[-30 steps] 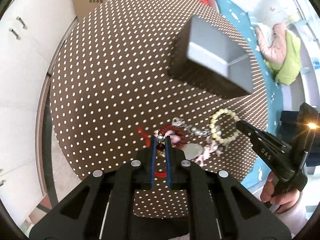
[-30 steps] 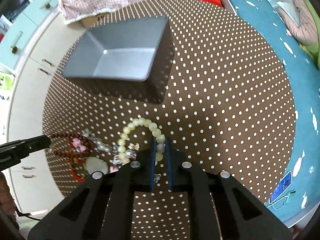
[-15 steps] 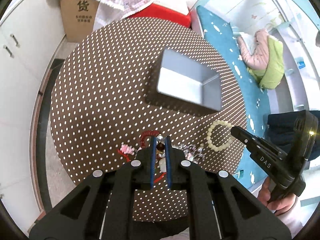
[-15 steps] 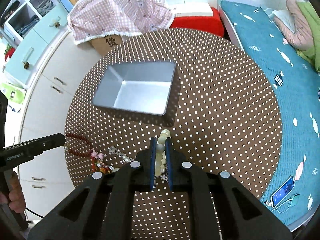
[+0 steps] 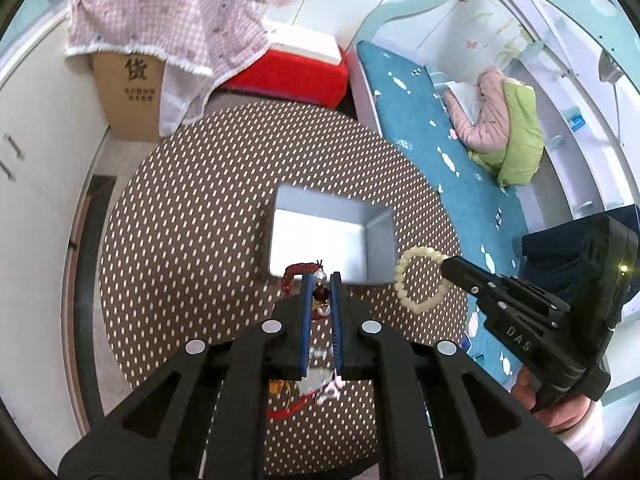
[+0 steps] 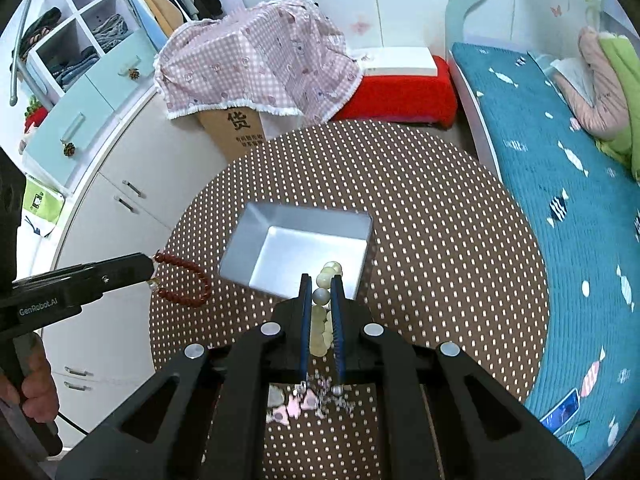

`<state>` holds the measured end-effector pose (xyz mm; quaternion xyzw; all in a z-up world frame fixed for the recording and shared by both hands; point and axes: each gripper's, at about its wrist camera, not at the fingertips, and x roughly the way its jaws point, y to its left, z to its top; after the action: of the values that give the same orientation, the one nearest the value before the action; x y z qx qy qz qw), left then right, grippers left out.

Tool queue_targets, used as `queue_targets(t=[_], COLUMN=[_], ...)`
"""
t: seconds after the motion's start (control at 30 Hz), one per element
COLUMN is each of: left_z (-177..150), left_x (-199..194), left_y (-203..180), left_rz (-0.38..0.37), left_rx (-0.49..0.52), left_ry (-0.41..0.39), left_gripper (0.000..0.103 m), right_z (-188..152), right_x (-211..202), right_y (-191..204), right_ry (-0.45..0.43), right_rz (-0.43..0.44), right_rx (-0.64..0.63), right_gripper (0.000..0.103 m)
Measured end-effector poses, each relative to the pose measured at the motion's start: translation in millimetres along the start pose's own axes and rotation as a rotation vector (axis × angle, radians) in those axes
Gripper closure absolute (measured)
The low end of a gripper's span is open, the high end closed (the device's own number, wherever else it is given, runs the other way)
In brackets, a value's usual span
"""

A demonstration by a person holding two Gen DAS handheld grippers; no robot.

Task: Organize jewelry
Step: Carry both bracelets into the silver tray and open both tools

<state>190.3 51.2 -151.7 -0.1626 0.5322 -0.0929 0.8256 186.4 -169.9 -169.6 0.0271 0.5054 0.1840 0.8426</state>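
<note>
Left wrist view
- Left claw (image 5: 320, 280): clenched on the red bead bracelet (image 5: 296, 274), raised clear of the bench (image 5: 180, 240).
- Red bead bracelet: white and brown beads are pinched between the blue pads; the red loop hangs out to the left of the claw tips.
- Grey tray (image 5: 376, 248): just ahead of the claw tips, standing on the bench, nothing visible inside.
- Right claw (image 5: 448, 266): to the right of the left claw, grasping the cream bead bracelet (image 5: 420, 280), whose loop hangs beside the tray's right near corner.
- Remaining jewelry (image 5: 320, 384): below the claw fingers on the bench, partly hidden; pink pieces and a red cord show.

Right wrist view
- Right claw (image 6: 321, 280): clenched on the cream bead bracelet (image 6: 326, 276), tips over the near edge of the grey tray (image 6: 240, 248).
- Left claw (image 6: 154, 268): far left of the right claw, left of the tray, with the red bead bracelet (image 6: 188, 284) dangling from its tip.
- Remaining jewelry (image 6: 300, 400): under the claw body on the bench (image 6: 440, 260); pink and clear pieces.
</note>
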Motion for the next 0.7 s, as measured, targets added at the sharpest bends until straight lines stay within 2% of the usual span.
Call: queue_targets(t=[0.23, 0.47, 0.7], left_z=[23.6, 34.6, 31.9], left_x=[32.5, 81.5, 116.5], left_y=[-7.0, -4.3, 1.6], left_rz=[-0.017, 0.011, 0.056], left_rx=[0.009, 0.01, 0.012], left_ry=[0.014, 0.094, 0.159], left_gripper=[0.095, 0.095, 0.094], right_z=[16.2, 26.0, 23.1], right_x=[27.3, 53.2, 74.9], right_y=[2.3, 2.8, 2.3], right_ry=[0.032, 0.08, 0.134], right_rz=[0.013, 0.031, 0.044], right_rx=[-0.024, -0.032, -0.031], right_gripper=[0.095, 0.095, 0.094])
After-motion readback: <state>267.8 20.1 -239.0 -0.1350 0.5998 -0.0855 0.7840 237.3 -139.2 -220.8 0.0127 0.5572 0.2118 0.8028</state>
